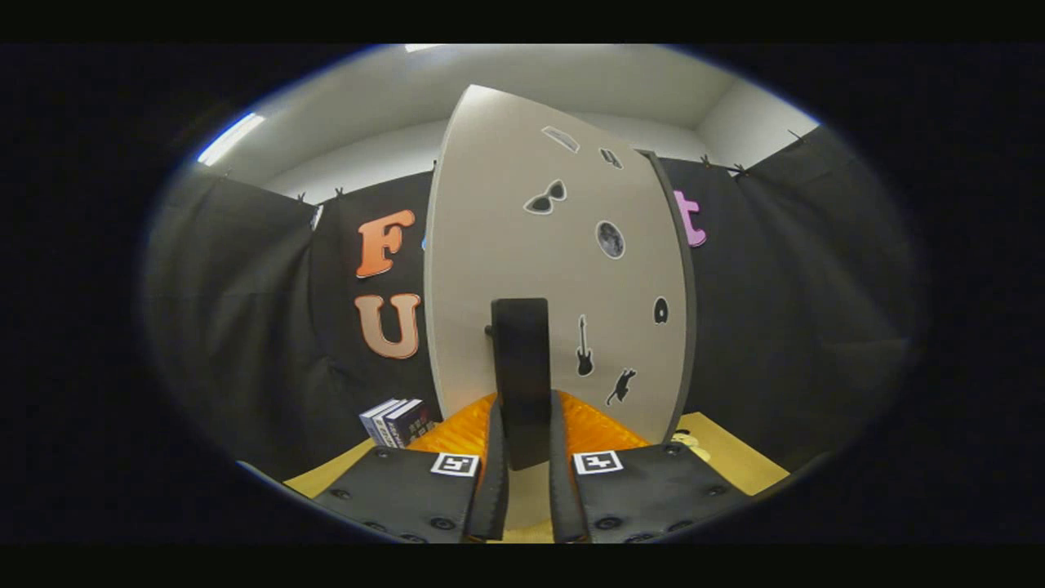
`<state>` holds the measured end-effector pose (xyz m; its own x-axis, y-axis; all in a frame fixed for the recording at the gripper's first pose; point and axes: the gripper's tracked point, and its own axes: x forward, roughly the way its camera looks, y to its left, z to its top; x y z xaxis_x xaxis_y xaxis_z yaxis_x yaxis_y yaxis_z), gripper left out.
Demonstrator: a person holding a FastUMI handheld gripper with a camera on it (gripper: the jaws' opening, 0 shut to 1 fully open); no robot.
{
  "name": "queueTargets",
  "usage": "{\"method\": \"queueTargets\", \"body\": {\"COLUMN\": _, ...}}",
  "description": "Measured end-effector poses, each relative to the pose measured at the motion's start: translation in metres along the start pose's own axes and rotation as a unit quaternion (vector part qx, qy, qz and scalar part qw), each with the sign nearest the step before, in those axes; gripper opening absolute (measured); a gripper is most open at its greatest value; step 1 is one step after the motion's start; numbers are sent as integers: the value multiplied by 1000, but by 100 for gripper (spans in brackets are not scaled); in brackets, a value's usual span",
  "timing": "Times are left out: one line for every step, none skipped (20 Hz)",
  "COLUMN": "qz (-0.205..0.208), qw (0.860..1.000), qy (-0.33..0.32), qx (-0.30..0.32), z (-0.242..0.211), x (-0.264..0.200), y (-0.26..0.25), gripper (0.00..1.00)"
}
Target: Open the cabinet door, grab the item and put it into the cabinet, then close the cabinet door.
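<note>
Two fingers of the hand-held gripper [522, 469] stand narrow, one on each side of the black handle [521, 371] of the cabinet door [506, 245]. They look to press on its lower part from both sides, so I judge that the handle is clamped, though the contact itself is hard to see clearly.

The door is pale, with small dark stickers on it, and it rises directly ahead of the fingers. It seems to stand at a slant, with its dark edge showing to the right, but the fisheye bends everything, so I cannot tell if it is ajar or fully closed.

The step in hand is a door step: opening or closing; the picture alone does not decide which. Some books [397, 422] stand on the yellow bench [735, 457], ahead and to the left of the fingers, beside the door. If they are the item, it is not yet inside, and then this is the opening.

For the next move, the grip should stay firm and the hand should follow the arc around the hinge side, not pull straight, so that the handle does not slip out.
</note>
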<state>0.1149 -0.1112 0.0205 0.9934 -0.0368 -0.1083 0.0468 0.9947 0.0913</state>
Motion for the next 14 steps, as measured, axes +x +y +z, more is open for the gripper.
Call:
{"method": "queueTargets", "body": {"qz": 4, "qw": 1000, "qy": -2, "qx": 2, "z": 1, "x": -8, "y": -10, "gripper": 29}}
{"method": "queueTargets", "body": {"qz": 8, "qw": 1000, "qy": -3, "qx": 4, "z": 2, "x": -16, "y": -19, "gripper": 29}}
{"method": "queueTargets", "body": {"qz": 10, "qw": 1000, "qy": -5, "qx": 7, "z": 2, "x": -26, "y": -30, "gripper": 28}}
{"method": "queueTargets", "body": {"qz": 10, "qw": 1000, "qy": -7, "qx": 10, "z": 3, "x": -34, "y": -41, "gripper": 28}}
{"method": "queueTargets", "body": {"qz": 11, "qw": 1000, "qy": -8, "qx": 10, "z": 4, "x": -42, "y": -54, "gripper": 28}}
{"method": "queueTargets", "body": {"qz": 10, "qw": 1000, "qy": -7, "qx": 7, "z": 4, "x": -50, "y": -65, "gripper": 27}}
{"method": "queueTargets", "body": {"qz": 10, "qw": 1000, "qy": -4, "qx": 4, "z": 1, "x": -58, "y": -78, "gripper": 27}}
{"method": "queueTargets", "body": {"qz": 8, "qw": 1000, "qy": -9, "qx": 6, "z": 3, "x": -64, "y": -89, "gripper": 26}}
{"method": "queueTargets", "body": {"qz": 7, "qw": 1000, "qy": -12, "qx": 9, "z": 5, "x": -68, "y": -100, "gripper": 26}}
{"method": "queueTargets", "body": {"qz": 7, "qw": 1000, "qy": -12, "qx": 11, "z": 5, "x": -73, "y": -110, "gripper": 26}}
{"method": "queueTargets", "body": {"qz": 4, "qw": 1000, "qy": -12, "qx": 12, "z": 3, "x": -76, "y": -121, "gripper": 25}}
{"method": "queueTargets", "body": {"qz": 0, "qw": 1000, "qy": -12, "qx": 11, "z": 3, "x": -79, "y": -130, "gripper": 25}}
{"method": "queueTargets", "body": {"qz": -6, "qw": 1000, "qy": -11, "qx": 8, "z": 4, "x": -80, "y": -140, "gripper": 25}}
{"method": "queueTargets", "body": {"qz": -15, "qw": 1000, "qy": -8, "qx": 7, "z": 4, "x": -81, "y": -151, "gripper": 24}}
